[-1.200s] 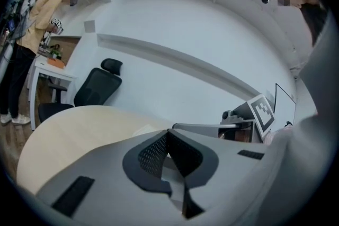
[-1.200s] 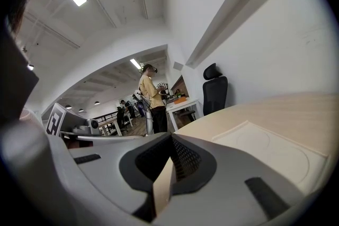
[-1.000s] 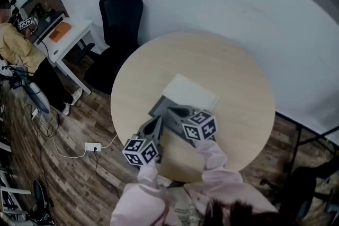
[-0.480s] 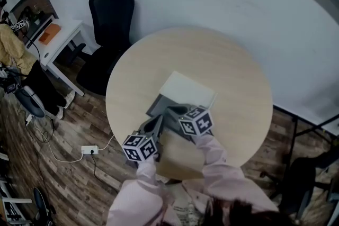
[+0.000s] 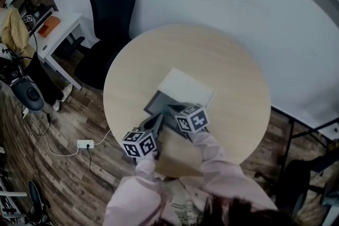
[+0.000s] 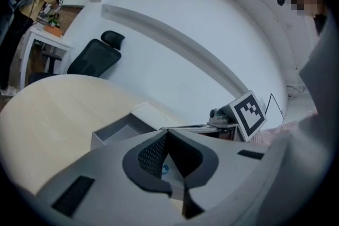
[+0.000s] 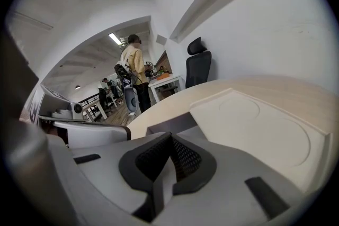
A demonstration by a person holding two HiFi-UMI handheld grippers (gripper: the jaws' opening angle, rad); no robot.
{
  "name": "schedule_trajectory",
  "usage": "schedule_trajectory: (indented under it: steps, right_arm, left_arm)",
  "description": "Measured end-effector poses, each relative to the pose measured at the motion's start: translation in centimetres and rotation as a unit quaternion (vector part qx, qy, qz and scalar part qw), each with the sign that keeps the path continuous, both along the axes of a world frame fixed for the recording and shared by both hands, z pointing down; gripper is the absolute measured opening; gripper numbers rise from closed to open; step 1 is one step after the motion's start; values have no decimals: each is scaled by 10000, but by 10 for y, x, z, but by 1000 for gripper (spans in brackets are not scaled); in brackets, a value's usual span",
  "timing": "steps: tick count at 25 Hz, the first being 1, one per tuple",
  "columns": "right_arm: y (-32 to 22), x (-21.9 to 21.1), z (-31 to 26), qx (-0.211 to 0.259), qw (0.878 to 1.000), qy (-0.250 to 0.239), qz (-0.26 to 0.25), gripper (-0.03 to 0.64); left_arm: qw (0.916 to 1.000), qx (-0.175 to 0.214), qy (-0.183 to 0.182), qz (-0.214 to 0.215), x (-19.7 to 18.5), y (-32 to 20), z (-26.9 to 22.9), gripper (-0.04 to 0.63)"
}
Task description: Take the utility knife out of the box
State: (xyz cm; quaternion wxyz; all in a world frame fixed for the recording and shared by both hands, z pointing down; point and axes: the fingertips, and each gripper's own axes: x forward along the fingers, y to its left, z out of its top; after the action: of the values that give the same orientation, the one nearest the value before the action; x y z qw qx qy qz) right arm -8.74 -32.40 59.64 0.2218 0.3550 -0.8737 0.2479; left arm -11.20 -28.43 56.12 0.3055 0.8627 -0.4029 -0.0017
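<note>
Well, the only print showing is the black-and-white square markers on the gripper cubes (image 5: 139,144). The left gripper (image 6: 168,132) has its jaws pinched together, tips meeting, nothing gripped. The right gripper (image 7: 171,136) is the same, closed and empty. Both hover at the near edge of the grey box (image 5: 157,104), which is open, straight-walled and matte. The utility knife can't be made out in any view. A smooth white lid (image 7: 254,124) with a pressed circle lies flat just beside the box's far side. The round pale-wood table (image 5: 228,77) has plenty of bare top toward the right and upper frame. A black office chair (image 5: 108,13) stands upper left.
</note>
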Motion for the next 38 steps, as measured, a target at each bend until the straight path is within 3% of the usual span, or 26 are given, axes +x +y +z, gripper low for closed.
schedule_trajectory:
  steps: [5, 24, 29, 32, 38]
  right_arm:
    - [1, 8, 14, -70, 9994, 337, 73, -1]
    - [0, 7, 52, -317, 9910, 1303, 11, 158]
    - [-3, 5, 53, -279, 9896, 1411, 28, 172]
    - [5, -3, 52, -486, 9897, 1342, -95, 184]
    - [8, 0, 64, -658, 9834, 1687, -133, 202]
  left_arm:
    - [9999, -103, 14, -42, 4, 6, 5, 5]
    - [9992, -312, 40, -251, -4, 9, 20, 5]
    - [9991, -316, 46, -283, -5, 7, 21, 5]
    - [9991, -320, 51, -285, -6, 8, 21, 5]
    - [9989, -342, 47, -315, -7, 9, 23, 5]
